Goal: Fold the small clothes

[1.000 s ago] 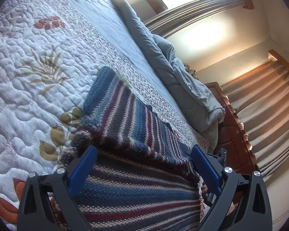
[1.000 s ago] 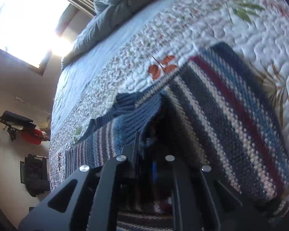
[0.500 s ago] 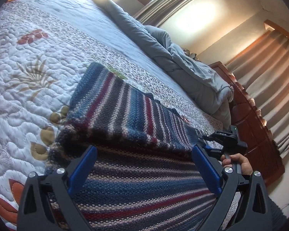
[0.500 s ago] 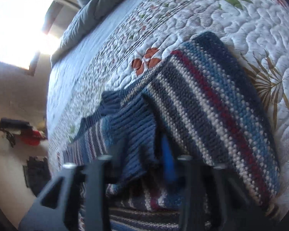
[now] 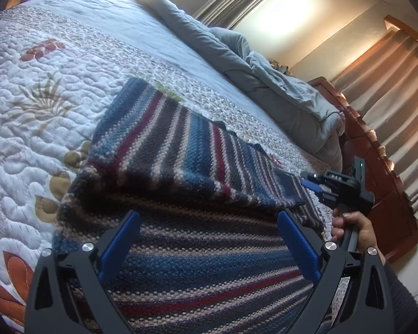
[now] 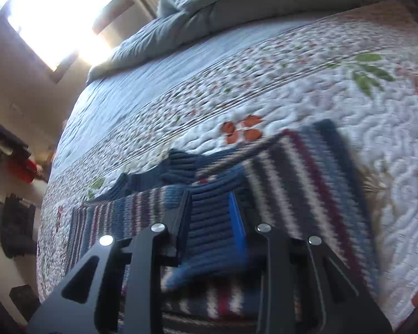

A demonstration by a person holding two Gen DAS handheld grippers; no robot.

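Quilted bed (image 5: 36,128), striped knit sweater (image 5: 181,150) folded over, blue ribbed cuff (image 6: 211,222)

Sunlit window (image 6: 50,14), beige curtains (image 5: 390,89), quilted bed (image 5: 55,69), rumpled grey duvet (image 5: 278,83).

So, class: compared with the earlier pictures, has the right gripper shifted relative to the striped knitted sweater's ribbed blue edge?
Yes. The right gripper has drawn back, jaws opening; the ribbed blue edge, formerly pinched, sits loose between them.
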